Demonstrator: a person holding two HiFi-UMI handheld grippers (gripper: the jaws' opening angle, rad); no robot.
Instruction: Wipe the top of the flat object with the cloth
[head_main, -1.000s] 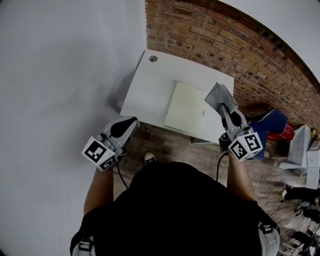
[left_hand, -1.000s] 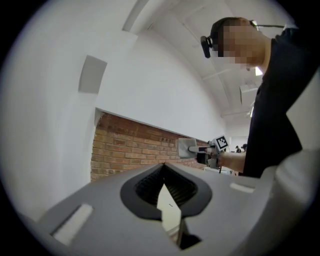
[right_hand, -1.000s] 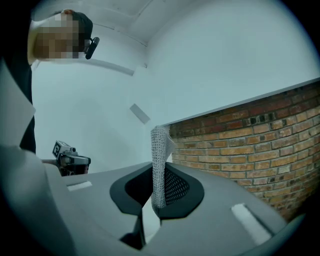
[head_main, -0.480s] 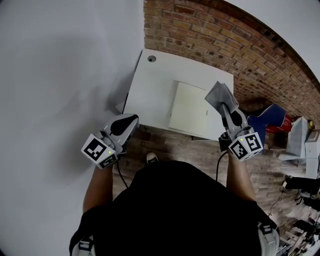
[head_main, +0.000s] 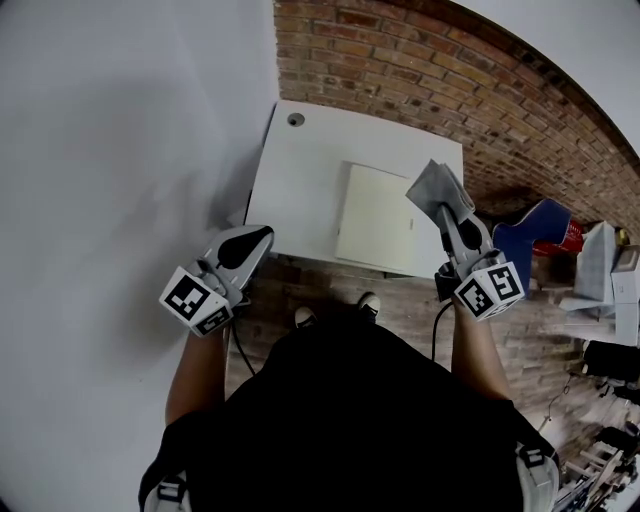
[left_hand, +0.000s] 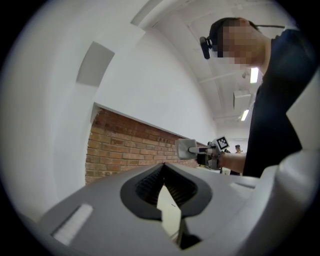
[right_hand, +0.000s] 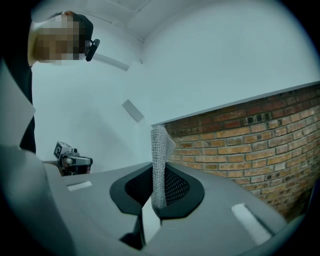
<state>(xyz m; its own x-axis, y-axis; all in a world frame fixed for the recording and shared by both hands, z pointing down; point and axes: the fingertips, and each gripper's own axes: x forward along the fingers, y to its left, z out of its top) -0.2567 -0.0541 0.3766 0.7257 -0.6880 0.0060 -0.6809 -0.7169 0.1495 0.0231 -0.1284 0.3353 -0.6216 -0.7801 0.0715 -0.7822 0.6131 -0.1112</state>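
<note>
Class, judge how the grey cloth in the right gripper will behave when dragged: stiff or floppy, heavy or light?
Probably light: the right gripper holds the cloth by one end only. Likely soft yet with some body: its knit weave stands past the jaws without drooping.

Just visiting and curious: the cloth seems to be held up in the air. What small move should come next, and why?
Probably lower the right gripper, shut on the cloth, leftward onto the flat object on the table. The cloth looks held above its right edge, apparently not touching, so wiping cannot start yet.
</note>
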